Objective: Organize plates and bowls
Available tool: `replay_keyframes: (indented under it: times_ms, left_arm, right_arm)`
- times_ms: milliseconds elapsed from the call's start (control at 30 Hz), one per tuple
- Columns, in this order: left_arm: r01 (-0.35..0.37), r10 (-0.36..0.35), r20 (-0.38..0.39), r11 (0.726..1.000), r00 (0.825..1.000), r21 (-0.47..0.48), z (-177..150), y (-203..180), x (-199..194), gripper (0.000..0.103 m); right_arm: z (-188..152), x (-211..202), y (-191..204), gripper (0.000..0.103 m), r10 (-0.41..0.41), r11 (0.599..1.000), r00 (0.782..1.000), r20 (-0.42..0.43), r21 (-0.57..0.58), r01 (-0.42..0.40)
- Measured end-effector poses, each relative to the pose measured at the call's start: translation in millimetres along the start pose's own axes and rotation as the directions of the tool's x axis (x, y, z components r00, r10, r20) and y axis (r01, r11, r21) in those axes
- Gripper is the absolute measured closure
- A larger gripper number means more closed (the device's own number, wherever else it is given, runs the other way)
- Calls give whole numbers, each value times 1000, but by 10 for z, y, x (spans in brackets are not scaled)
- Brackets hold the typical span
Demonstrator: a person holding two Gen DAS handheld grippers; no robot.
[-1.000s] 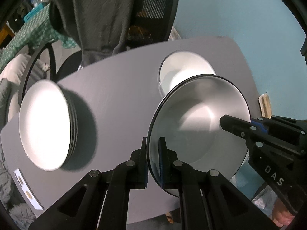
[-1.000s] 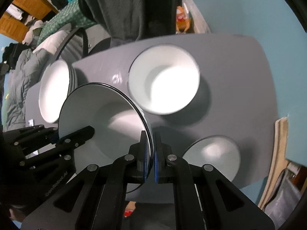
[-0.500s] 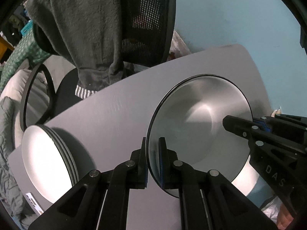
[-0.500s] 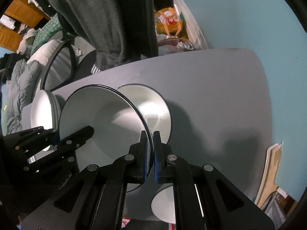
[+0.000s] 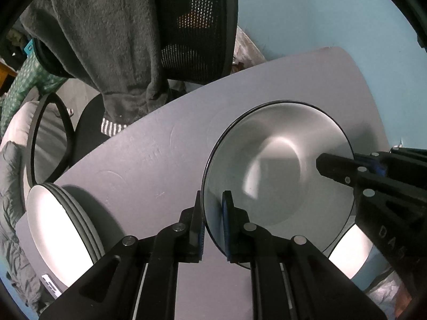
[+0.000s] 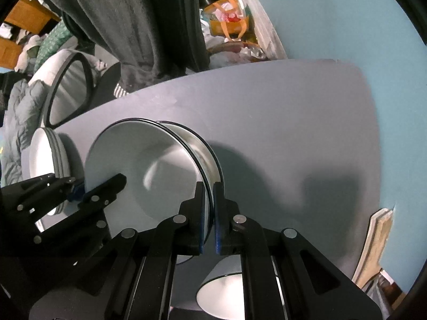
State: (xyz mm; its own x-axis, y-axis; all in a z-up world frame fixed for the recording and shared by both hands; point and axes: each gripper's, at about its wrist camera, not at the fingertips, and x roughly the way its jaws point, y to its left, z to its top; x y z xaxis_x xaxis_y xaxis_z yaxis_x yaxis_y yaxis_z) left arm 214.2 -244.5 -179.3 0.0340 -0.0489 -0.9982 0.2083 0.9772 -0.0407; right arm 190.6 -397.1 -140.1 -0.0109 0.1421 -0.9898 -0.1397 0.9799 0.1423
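A: The bowl (image 5: 277, 176) looks glossy and smooth, like glazed ceramic, with a thin dark rim.
B: And the bench (image 5: 160, 160)?
A: Matt grey, faintly scuffed. The claws (image 5: 213, 213) are matt black plastic; the garment (image 5: 106, 40) is fuzzy grey cloth.

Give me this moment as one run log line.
left gripper: shut on bowl rim | right gripper: shut on rim | below: second bowl
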Motion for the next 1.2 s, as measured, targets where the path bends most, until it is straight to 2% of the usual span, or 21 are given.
replay_keyframes:
  times_ms: [200,267,600,733,867,933,1067,1133,1200]
  left_arm:
    - [-29,29,1,999,1000,22,15,-15,-22,86]
    - [-38,38,4,999,999,20,18,-8,-44,84]
    - [-30,30,38,1000,999,-5,-65,83,-221,74]
    - [-60,60,69,998,996,3,-130,91,-361,72]
    - [-63,64,92,998,994,-19,-211,154,-519,71]
    - [-54,57,102,998,993,-34,-249,187,-587,63]
    - [-32,39,130,998,991,-55,-354,241,-743,60]
    - [-28,35,142,998,989,-54,-395,254,-816,52]
    - [-29,39,169,998,985,-58,-449,268,-924,50]
  right_arm:
    - [32,-20,-6,95,-2,1000,1000,-23,-17,2]
    - [32,-63,-5,90,-21,1000,1000,-11,-24,20]
    - [-45,-222,29,89,-32,998,999,25,-50,33]
    - [-121,-340,69,79,-49,997,997,55,-60,52]
    - [-191,-476,109,75,-52,996,995,84,-64,58]
    - [-229,-545,129,71,-56,996,993,103,-64,63]
    - [-300,-695,177,63,-67,995,987,146,-66,77]
    - [-348,-773,200,62,-69,995,984,164,-66,81]
    - [-381,-855,214,61,-65,995,982,177,-61,77]
